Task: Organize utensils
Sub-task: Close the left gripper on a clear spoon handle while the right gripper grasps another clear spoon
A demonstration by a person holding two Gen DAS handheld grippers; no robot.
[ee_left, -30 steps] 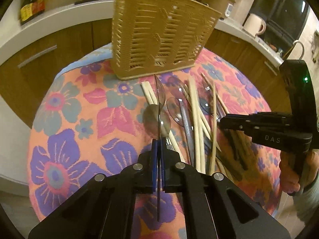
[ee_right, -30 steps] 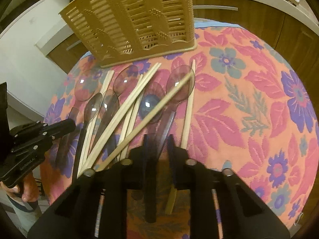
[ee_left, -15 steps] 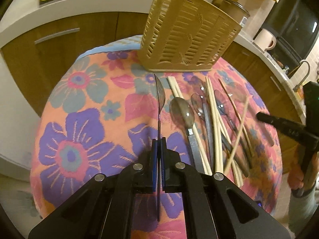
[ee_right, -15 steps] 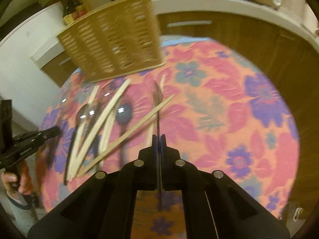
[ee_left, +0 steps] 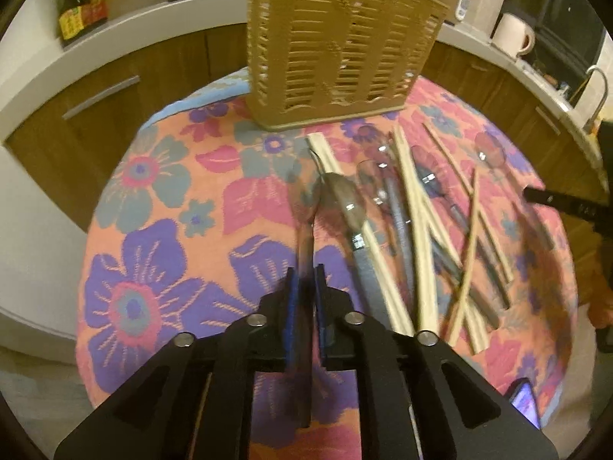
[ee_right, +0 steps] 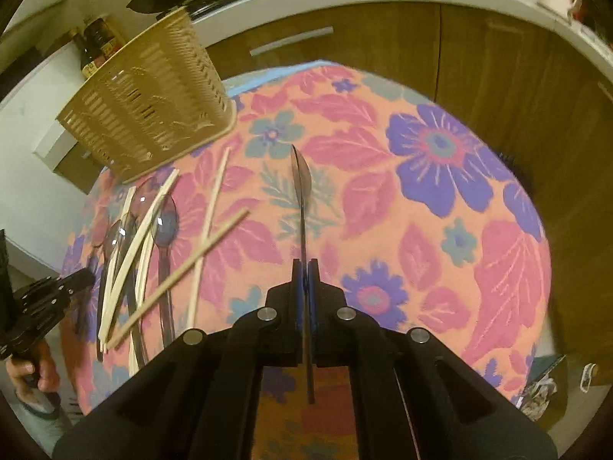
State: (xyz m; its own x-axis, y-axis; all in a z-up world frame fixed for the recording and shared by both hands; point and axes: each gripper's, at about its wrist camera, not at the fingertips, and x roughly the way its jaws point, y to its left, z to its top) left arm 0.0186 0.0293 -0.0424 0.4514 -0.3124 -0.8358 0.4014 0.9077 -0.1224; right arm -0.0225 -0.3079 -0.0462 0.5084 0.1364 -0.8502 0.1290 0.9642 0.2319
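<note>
The floral tablecloth (ee_left: 161, 199) carries the tan slotted utensil basket (ee_left: 337, 53) at its far edge. Just in front of the basket lie the loose wooden chopsticks (ee_left: 412, 207) and clear spoons (ee_left: 346, 199). The right gripper (ee_right: 304, 272) is pinching a clear spoon (ee_right: 300, 180) edge-on, well to the right of the basket. The left gripper (ee_left: 304, 280) has just been opening, a blurred spoon (ee_left: 304, 207) between its spread pads, seemingly being let go. The step looks like sorting spoons; next, probably, the right spoon goes to the basket.
</note>
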